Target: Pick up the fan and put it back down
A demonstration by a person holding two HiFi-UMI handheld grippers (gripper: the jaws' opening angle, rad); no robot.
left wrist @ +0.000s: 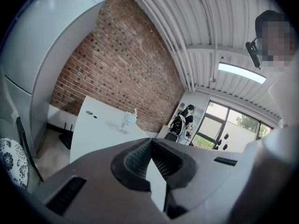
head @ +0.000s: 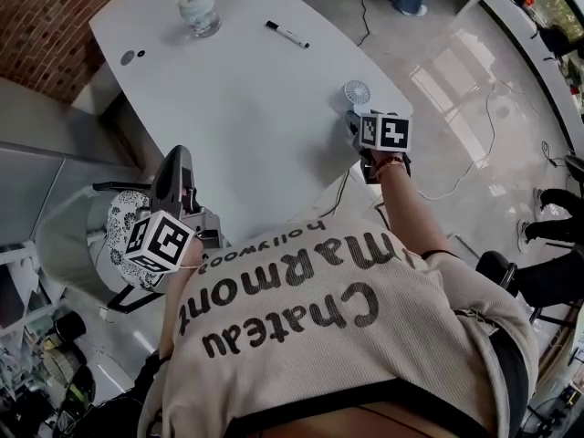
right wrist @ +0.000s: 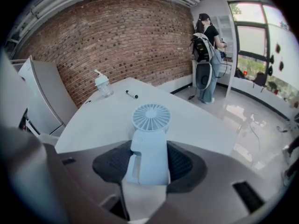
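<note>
A small pale-blue hand fan stands upright between the jaws of my right gripper. The pads press on its handle, and its round grille head sticks out past them. In the head view the fan is at the right edge of the white table, with the right gripper just behind it. My left gripper is off the table's near-left edge, and it holds nothing. In the left gripper view its jaws meet at the tips.
A clear bottle with a pump top and a black marker lie at the table's far end. A chair with a patterned cushion stands below the left gripper. A person stands by the window. Cables run across the floor on the right.
</note>
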